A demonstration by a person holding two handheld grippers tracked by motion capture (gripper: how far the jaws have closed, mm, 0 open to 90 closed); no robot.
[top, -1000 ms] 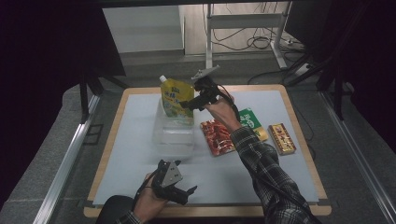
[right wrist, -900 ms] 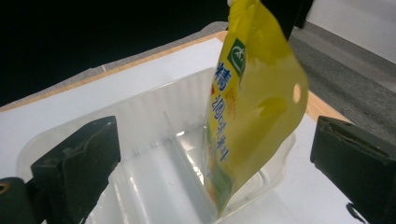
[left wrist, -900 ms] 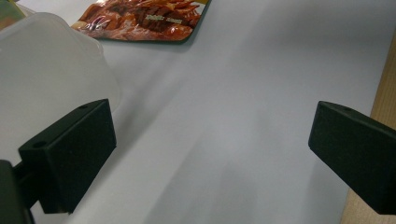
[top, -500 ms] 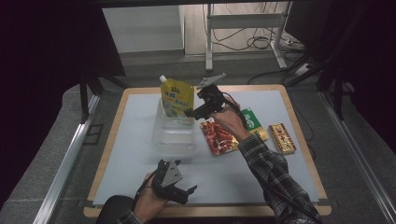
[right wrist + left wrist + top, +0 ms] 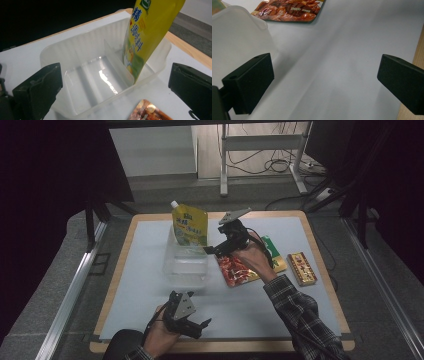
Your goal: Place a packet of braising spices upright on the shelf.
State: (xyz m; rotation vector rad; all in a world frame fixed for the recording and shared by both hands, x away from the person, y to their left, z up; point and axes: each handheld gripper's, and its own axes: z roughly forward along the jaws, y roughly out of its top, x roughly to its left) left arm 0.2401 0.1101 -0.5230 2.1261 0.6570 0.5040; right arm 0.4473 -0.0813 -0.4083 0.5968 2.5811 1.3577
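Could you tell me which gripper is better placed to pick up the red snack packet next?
The right gripper. It hovers open just above the red packet, beside the clear container. The left gripper sits open at the table's near edge, farther from it.

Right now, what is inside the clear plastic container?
The clear plastic container holds one yellow spout pouch, upright in its far section behind a divider. The near section looks empty. The pouch covers the floor under it.

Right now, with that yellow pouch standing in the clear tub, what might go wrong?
The yellow pouch leans on the tub's wall, so it may topple or tip the light tub. The open right tool hovers close beside it; a stray nudge could knock it over. The red packet lies flat, hard to pinch.
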